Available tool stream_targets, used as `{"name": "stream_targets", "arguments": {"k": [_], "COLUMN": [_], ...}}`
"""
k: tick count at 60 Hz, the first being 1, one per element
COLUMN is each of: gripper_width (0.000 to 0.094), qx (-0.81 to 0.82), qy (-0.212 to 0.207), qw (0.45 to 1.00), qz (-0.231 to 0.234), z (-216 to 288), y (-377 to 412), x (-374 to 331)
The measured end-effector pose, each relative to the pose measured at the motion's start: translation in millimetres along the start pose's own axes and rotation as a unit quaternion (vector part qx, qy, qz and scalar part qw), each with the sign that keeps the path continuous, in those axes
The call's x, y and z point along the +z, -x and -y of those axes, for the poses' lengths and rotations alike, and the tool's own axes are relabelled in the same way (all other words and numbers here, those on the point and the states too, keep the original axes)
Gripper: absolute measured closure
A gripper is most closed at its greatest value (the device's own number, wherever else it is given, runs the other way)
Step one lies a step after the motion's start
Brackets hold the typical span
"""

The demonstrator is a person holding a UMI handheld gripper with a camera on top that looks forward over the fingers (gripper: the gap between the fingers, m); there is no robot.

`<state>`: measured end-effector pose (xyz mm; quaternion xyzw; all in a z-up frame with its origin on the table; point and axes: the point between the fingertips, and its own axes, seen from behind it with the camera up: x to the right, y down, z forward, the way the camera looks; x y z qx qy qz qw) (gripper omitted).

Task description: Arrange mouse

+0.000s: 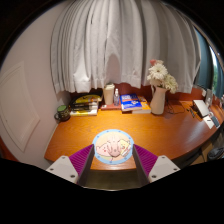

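A round light-blue mouse pad (112, 146) with a pink and cream cartoon print lies at the near edge of the wooden desk (150, 130). My gripper (113, 160) is open. Its magenta pads (82, 157) stand wide apart on either side of the mouse pad's near half, above the desk edge. Nothing is between the fingers but the pad lying on the desk. I cannot make out a mouse apart from the print.
At the back of the desk are a stack of books (85, 103), a white container (109, 95), a blue book (130, 102) and a vase of flowers (158, 88). A dark jar (62, 112) stands at the left, a small box (203, 108) at the right. White curtains (110, 45) hang behind.
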<state>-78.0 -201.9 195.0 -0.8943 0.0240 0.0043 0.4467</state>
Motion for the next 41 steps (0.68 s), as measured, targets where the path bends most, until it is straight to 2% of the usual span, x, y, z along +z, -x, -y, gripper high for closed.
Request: {"name": "stream_targets", "arguments": {"k": [15,28,41], "gripper_width": [0.0189,0.0181,0.0179], "qx": [-0.002,-0.015,-0.017], "qy": [-0.018,-0.001,-0.006], "qw": [1.000,1.000,1.000], "qz": [-0.007,-0.016,-0.016], "z": [-29,-60,-60], "y": [10,8,10], "x": [-78,-98,-104]}}
